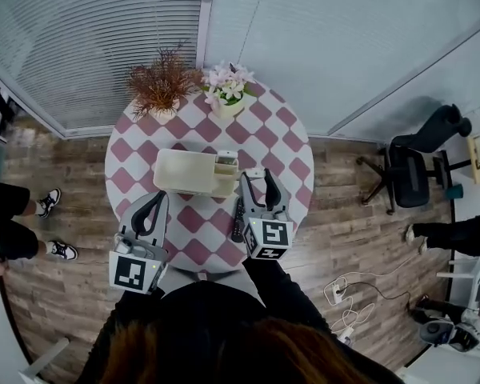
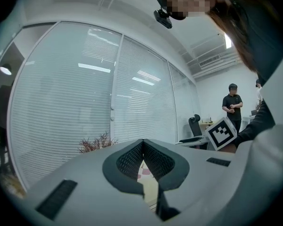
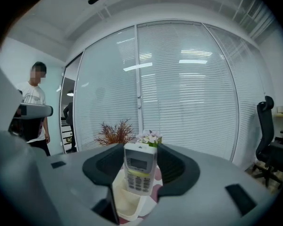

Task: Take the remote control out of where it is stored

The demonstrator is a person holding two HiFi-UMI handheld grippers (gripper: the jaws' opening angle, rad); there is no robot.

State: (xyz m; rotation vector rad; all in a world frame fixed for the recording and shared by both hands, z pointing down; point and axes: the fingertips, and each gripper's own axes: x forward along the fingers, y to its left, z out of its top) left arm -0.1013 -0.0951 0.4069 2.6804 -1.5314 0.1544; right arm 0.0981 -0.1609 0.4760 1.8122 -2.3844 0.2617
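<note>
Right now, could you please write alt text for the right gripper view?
A white remote control stands upright, gripped between the dark pads of the right hand-held gripper, over a cream storage box. Behind are a reddish plant, pale flowers and slatted window blinds.

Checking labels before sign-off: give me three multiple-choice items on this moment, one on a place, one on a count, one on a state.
1. Where is the white remote control?
A. between the right gripper's jaws
B. on the floor
C. on the office chair

2. How many plants stand on the table?
A. none
B. two
C. five

3. How do the left gripper's jaws stand?
A. wide apart
B. closed on a cup
C. together, empty

Answers:
1 A, it stands upright between the pads, above the cream box.
2 B, a dried reddish plant and pink flowers stand at the far edge.
3 C, the tips meet in the left gripper view.
</note>
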